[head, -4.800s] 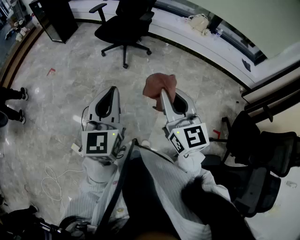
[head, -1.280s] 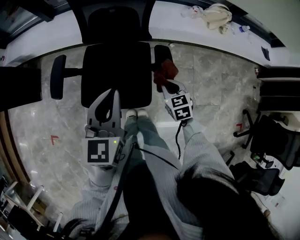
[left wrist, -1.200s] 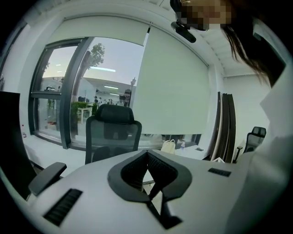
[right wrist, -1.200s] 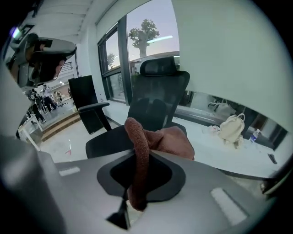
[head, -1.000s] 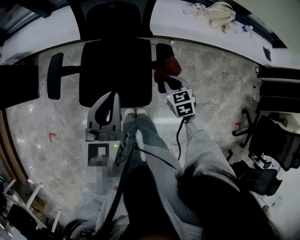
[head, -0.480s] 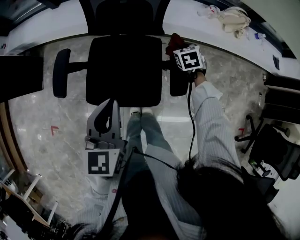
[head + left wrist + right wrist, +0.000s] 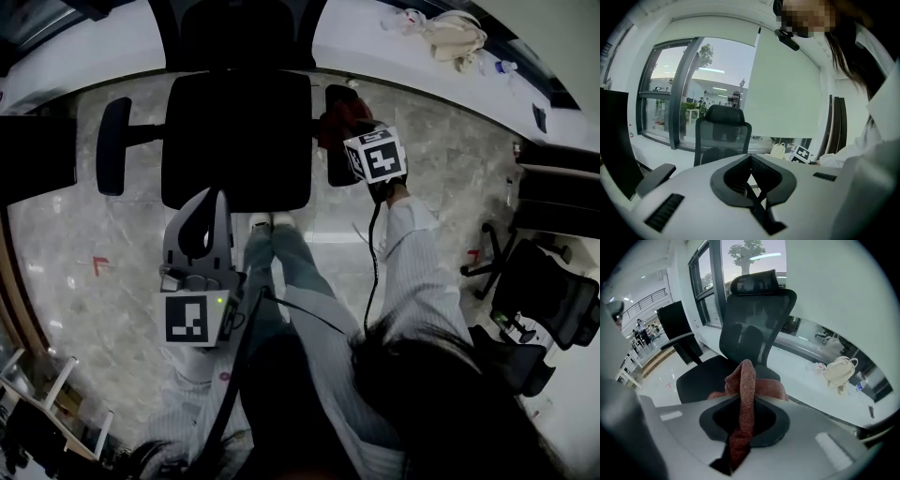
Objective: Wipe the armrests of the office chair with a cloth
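Cloth (image 7: 332,124), rust-red and nubbly, is pinched in the right hand-held gripper (image 7: 342,131). In the right gripper view the jaws are pressed onto a fold of the cloth (image 7: 746,373), which stands up above the tips and also trails down through the gap of that hand-held gripper (image 7: 743,398). From the head view the bunched cloth sits over the rear half of the armrest (image 7: 336,171) on the right of the office chair (image 7: 234,131); whether it actually presses on the pad cannot be told. The other armrest (image 7: 112,145) is well apart from both tools.

The left hand-held gripper (image 7: 214,193) hangs in front of the seat's near edge. Its jaws are pressed together with nothing between them, as the left gripper view shows (image 7: 751,156).

The only holder in sight is a cream bag (image 7: 456,36) (its contents cannot be made out), slumped on the white window ledge (image 7: 366,47) behind the chair. The same bag (image 7: 839,369) shows in the right gripper view.

The floor (image 7: 441,178) is glossy grey marble with a small red mark (image 7: 98,265). The person's pale shoes (image 7: 262,223) stand just before the seat. More black chairs (image 7: 553,309) crowd the right side of the room, and tall windows (image 7: 689,93) run behind the ledge.
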### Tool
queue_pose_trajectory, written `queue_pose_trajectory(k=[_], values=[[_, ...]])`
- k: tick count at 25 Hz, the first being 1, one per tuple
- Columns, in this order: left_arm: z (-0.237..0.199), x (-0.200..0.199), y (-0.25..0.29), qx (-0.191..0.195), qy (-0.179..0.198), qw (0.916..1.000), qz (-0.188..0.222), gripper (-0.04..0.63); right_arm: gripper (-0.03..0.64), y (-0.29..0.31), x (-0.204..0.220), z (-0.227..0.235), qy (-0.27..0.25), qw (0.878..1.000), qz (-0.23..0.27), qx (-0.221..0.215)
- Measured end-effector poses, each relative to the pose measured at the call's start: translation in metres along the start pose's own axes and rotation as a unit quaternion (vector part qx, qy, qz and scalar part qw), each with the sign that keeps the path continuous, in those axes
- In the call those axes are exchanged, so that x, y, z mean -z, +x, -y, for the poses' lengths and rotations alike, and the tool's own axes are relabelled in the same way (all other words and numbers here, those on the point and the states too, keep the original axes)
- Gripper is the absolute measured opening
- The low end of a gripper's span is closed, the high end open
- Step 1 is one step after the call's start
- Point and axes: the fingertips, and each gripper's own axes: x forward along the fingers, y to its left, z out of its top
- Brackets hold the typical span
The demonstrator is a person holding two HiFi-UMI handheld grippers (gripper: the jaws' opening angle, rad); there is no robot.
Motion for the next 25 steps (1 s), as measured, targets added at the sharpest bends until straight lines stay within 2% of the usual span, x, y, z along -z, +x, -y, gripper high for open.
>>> queue_pose_trajectory(k=[6, 11, 14, 16, 18, 21, 25], values=[[0.012, 0.001, -0.001, 0.017, 0.002, 0.9998, -0.004, 0.005, 0.035, -0.051, 0.061, -0.053, 0.000, 1.000, 0.011, -0.022], [0.024, 0.003, 0.001, 0.027, 0.000, 0.9996, -0.006, 0.005, 0.035, -0.059, 0.073, -0.056, -0.009, 1.000, 0.013, -0.022], [0.021, 0.001, 0.005, 0.025, -0.006, 0.9997, 0.002, 0.005, 0.035, -0.036, 0.050, -0.033, -0.015, 1.000, 0.007, -0.017], [0.014, 0.009, 0.005, 0.021, -0.001, 0.9997, -0.015, 0.005, 0.037, -0.012, 0.025, -0.012, -0.009, 1.000, 0.005, -0.012], [0.004, 0.011, 0.005, 0.012, 0.002, 0.9996, -0.024, 0.005, 0.037, 0.013, -0.001, 0.010, -0.001, 1.000, -0.001, 0.001], [-0.015, -0.001, 0.006, -0.011, -0.002, 0.9999, -0.009, 0.005, 0.036, 0.042, -0.039, 0.040, 0.003, 0.999, -0.013, 0.029], [-0.032, 0.003, 0.000, -0.023, 0.003, 0.9995, -0.020, 0.005, 0.037, 0.062, -0.065, 0.067, 0.033, 0.998, -0.028, 0.053]])
